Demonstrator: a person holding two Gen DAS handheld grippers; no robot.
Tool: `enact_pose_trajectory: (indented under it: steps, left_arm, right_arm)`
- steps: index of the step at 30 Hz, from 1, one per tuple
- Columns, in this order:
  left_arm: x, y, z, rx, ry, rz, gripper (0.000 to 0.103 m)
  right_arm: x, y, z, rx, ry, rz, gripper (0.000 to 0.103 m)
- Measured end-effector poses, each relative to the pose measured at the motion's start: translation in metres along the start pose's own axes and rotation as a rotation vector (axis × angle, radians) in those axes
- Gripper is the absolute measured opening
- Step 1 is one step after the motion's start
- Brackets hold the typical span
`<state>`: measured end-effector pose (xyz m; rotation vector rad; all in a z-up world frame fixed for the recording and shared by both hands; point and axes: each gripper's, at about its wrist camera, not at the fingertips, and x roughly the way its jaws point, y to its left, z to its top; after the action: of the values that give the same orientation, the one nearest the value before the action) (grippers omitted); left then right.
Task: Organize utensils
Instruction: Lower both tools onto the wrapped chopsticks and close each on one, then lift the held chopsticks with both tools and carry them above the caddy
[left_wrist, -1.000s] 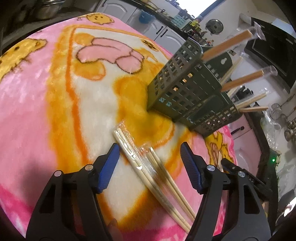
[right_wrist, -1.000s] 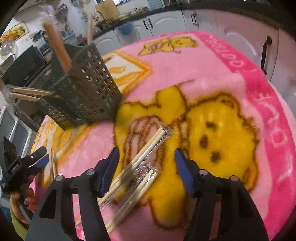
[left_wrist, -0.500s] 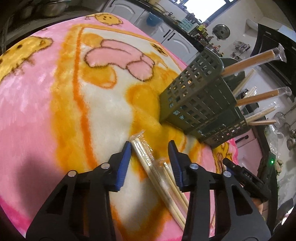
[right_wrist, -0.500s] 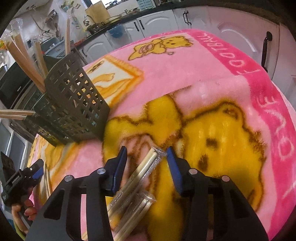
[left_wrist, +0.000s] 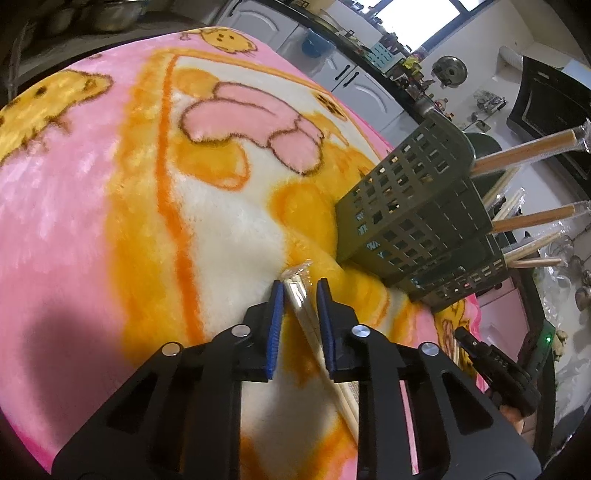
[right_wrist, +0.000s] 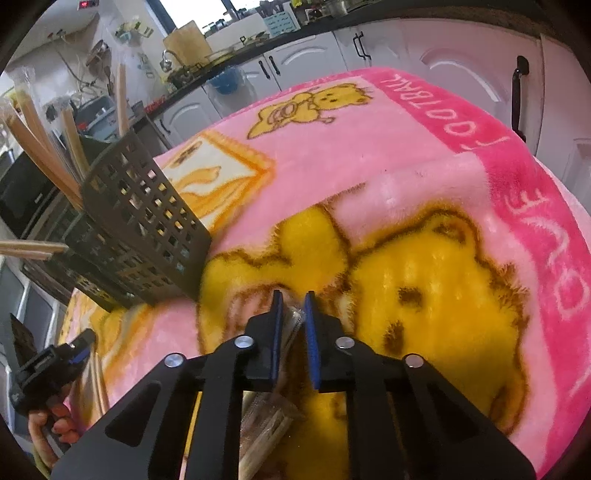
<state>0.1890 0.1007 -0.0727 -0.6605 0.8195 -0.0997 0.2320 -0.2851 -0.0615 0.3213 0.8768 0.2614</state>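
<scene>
Your pink cartoon blanket (left_wrist: 92, 221) carries the green utensil basket (left_wrist: 417, 221) at right and wrapped chopsticks (left_wrist: 299, 291) lower centre.

Left wrist view: the green holder (left_wrist: 417, 225) with its sticking-out chopsticks (left_wrist: 524, 155) blocks two o'clock, close ahead of the left tool (left_wrist: 299, 291). From nine to twelve o'clock the blanket-covered surface (left_wrist: 110, 221) lies bare, free for passing.
</scene>
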Motion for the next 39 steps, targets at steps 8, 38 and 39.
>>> enact_pose_trajectory:
  steps: [8, 38, 39]
  left_arm:
    - [-0.006, -0.003, 0.001, 0.027, -0.029, 0.008, 0.008]
    - [-0.095, -0.087, 0.0, 0.231, -0.22, -0.064, 0.004]
    - [-0.096, -0.089, 0.0, 0.234, -0.224, -0.066, 0.004]
  right_arm:
    - [-0.033, 0.019, 0.005, -0.033, -0.092, 0.043, 0.006]
    - [-0.127, 0.074, -0.002, -0.181, -0.296, 0.129, 0.006]
    - [-0.129, 0.075, -0.003, -0.188, -0.303, 0.129, 0.006]
